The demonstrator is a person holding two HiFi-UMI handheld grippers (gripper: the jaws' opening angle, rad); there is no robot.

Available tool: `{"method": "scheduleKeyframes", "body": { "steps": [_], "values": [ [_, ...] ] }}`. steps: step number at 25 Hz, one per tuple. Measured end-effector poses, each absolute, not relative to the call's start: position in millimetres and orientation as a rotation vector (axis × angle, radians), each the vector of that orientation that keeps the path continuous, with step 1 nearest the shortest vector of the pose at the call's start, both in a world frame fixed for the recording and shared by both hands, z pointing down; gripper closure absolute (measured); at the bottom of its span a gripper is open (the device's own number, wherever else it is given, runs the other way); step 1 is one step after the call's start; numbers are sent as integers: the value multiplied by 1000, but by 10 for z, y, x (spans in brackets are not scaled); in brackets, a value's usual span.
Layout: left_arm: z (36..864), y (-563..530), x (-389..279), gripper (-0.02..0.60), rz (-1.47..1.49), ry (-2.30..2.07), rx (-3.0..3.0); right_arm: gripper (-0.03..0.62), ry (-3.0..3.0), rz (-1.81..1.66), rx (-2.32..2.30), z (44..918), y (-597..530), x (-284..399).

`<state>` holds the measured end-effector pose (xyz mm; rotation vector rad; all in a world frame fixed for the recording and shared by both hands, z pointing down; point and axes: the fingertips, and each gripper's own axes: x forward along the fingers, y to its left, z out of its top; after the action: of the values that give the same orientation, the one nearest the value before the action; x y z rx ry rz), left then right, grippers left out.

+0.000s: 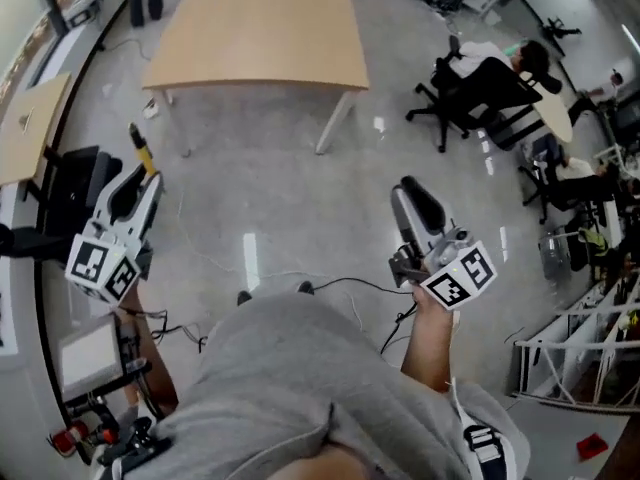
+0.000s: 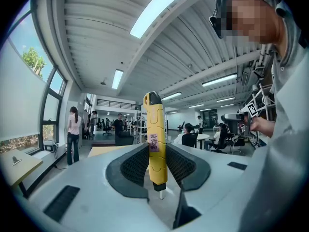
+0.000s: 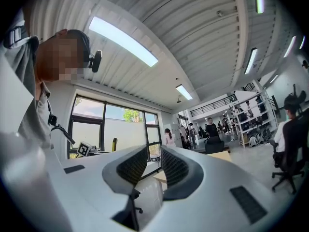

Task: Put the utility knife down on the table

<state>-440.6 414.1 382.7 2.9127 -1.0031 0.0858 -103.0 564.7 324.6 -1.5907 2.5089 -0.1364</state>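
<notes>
A yellow utility knife (image 1: 140, 148) with a black tip sticks up out of my left gripper (image 1: 140, 180), held in the air at the left over the floor. In the left gripper view the black pads press on both sides of the knife (image 2: 154, 139), with its pink label between them and a short metal end showing below. My right gripper (image 1: 412, 200) is held out at the right, well apart from the knife. Its jaws (image 3: 154, 166) stand a little apart with nothing between them. The light wooden table (image 1: 260, 38) stands ahead, beyond both grippers.
Black office chairs (image 1: 470, 93) and a seated person are at the far right. A second wooden desk (image 1: 30, 118) and black equipment (image 1: 70, 183) line the left wall. Cables (image 1: 330, 286) lie on the grey floor. A white rack (image 1: 580, 358) stands at the lower right.
</notes>
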Motion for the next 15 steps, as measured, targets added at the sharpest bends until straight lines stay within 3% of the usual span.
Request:
{"method": "scheduleKeyframes", "body": {
  "steps": [15],
  "values": [
    [3870, 4092, -3890, 474, 10, -884, 2942, 514, 2453, -113, -1760, 3194, 5956, -583]
  ]
}}
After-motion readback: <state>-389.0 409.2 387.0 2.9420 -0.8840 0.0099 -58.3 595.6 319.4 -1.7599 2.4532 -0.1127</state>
